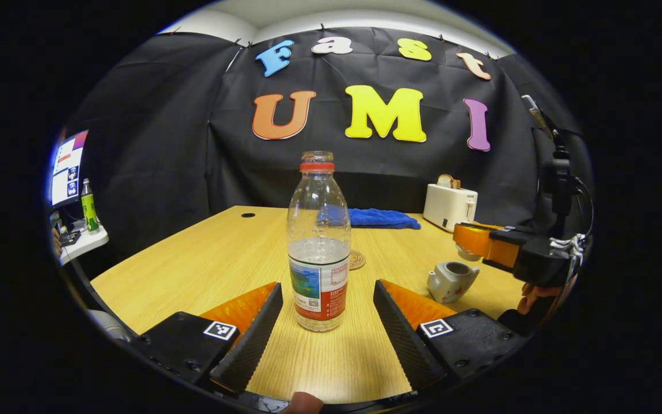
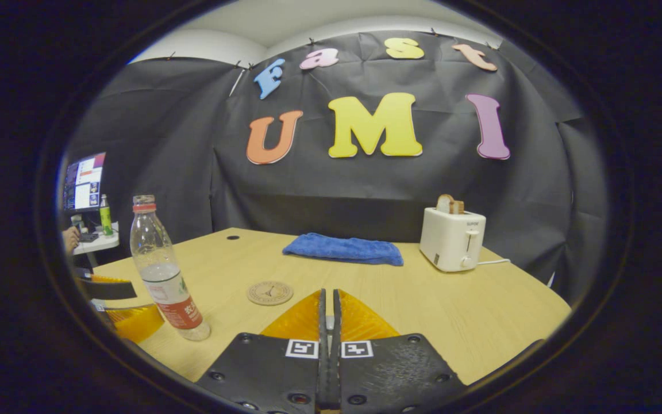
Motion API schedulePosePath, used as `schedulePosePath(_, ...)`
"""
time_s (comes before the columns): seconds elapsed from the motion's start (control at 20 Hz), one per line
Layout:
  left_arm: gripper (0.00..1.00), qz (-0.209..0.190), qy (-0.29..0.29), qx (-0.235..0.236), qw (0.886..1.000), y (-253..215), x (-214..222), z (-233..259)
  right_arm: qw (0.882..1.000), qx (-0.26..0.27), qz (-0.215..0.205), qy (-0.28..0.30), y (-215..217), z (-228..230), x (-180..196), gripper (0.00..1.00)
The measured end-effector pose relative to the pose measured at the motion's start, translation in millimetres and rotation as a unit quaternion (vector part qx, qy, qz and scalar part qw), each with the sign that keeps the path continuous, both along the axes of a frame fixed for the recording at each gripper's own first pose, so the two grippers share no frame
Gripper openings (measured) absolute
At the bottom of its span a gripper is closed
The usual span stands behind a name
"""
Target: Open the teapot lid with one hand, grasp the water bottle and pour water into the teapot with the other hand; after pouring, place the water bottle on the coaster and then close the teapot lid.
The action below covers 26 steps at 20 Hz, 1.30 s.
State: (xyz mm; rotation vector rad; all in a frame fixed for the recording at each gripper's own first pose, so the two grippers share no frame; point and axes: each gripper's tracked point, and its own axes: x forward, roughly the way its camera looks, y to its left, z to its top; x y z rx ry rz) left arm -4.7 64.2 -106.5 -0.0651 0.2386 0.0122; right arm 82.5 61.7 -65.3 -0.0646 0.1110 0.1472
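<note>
On the pale wooden tabletop (image 1: pixel 193 270), near its front edge, the clear, uncapped plastic water bottle (image 1: pixel 318 241) stood between the wide-open left gripper (image 1: pixel 326 322), untouched — a centred, label-level squeeze was called for. The right gripper (image 2: pixel 327 322) was closed, its hold unseen; the small white ceramic teapot (image 1: pixel 451 280) stood lidless.

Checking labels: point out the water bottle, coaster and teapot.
water bottle (image 1: pixel 319 253): left gripper view, on its label's upper edge.
coaster (image 2: pixel 270 292): right gripper view, on its centre.
teapot (image 1: pixel 451 282): left gripper view, on its body below the open mouth.
</note>
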Motion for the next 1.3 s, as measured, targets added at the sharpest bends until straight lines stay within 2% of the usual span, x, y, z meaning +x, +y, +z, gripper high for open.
schedulePosePath(0.2,1.0,0.01,0.01,0.013,1.0,8.2,18.6,-14.3,1.0,-0.003,-0.005,-0.009,-8.5,10.5,-7.8,0.02)
schedulePosePath(0.25,1.0,0.01,0.015,0.013,1.0,8.1,23.3,-18.0,1.0,-0.001,-0.005,-0.01,-10.1,13.0,-9.5,0.0)
schedulePosePath(0.55,0.99,0.015,0.031,0.015,0.999,14.6,34.9,-23.9,1.0,0.004,-0.007,-0.014,-19.5,18.2,-14.0,0.0)
schedulePosePath(0.65,0.95,0.009,0.025,0.017,0.999,11.6,36.3,-20.3,1.0,0.007,-0.005,-0.009,-20.2,15.2,-14.7,0.0)
schedulePosePath(0.8,0.83,0.006,0.025,0.04,0.999,11.3,40.0,-17.0,1.0,0.011,-0.003,-0.006,-25.6,14.4,-16.3,0.0)
schedulePosePath(0.95,0.8,0.007,0.02,0.093,0.995,16.0,45.8,-3.9,1.0,0.016,-0.006,-0.009,-37.7,17.9,-21.4,0.0)
schedulePosePath(1.1,0.78,0.002,0.0,0.18,0.984,19.7,50.2,20.7,1.0,0.027,-0.013,-0.008,-54.5,20.7,-22.3,0.0)
schedulePosePath(1.2,0.78,-0.005,-0.006,0.251,0.968,20.1,54.0,32.3,0.999,0.032,-0.018,-0.007,-63.7,21.9,-22.3,0.0)
schedulePosePath(1.3,0.82,-0.006,-0.006,0.333,0.943,23.9,56.8,42.9,0.999,0.036,-0.022,-0.006,-73.3,21.5,-25.0,0.0)
